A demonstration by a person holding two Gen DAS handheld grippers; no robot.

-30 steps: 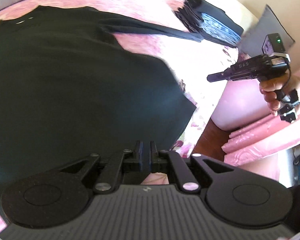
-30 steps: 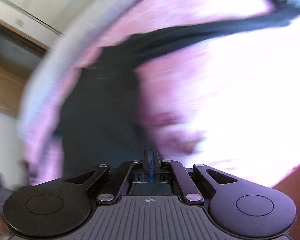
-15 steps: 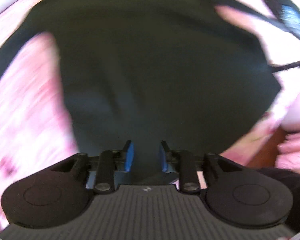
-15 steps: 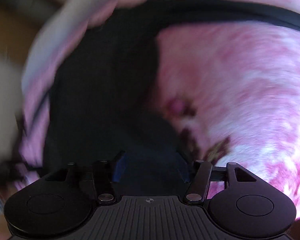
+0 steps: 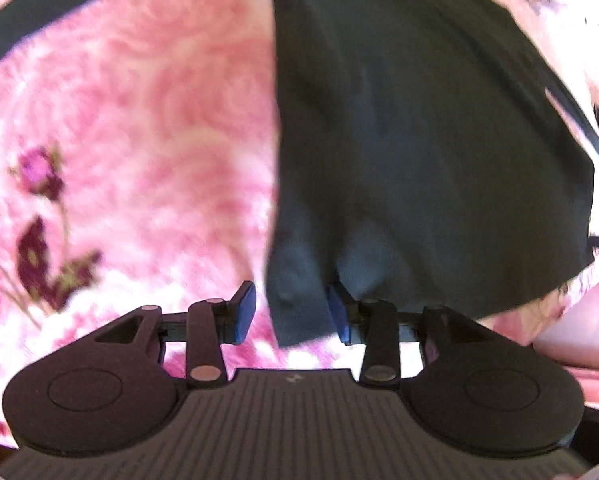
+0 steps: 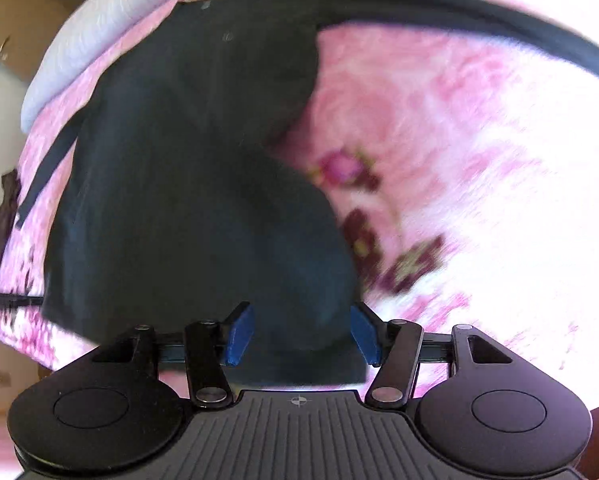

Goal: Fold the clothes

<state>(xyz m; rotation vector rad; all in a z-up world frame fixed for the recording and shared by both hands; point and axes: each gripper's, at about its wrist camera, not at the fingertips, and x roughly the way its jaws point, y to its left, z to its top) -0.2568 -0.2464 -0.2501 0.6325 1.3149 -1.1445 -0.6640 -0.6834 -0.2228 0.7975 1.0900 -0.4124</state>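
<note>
Fabric sits between both sets of blue pads now, where a second ago both grippers were shut and clear of the cloth. Left gripper (image 5: 291,314) is at a middling gap and opening, a bottom corner of the dark garment (image 5: 419,140) between its jaws but unpinched. Right gripper (image 6: 301,334) stands wider, astride the other bottom corner, pads apart from the cloth. Both have dropped onto the hem — likely the start of a grab for the next fold. The garment lies flat on the pink floral bed cover (image 5: 139,120), long axis running away from the grippers, a sleeve (image 6: 479,12) stretched out sideways at the far end.
</note>
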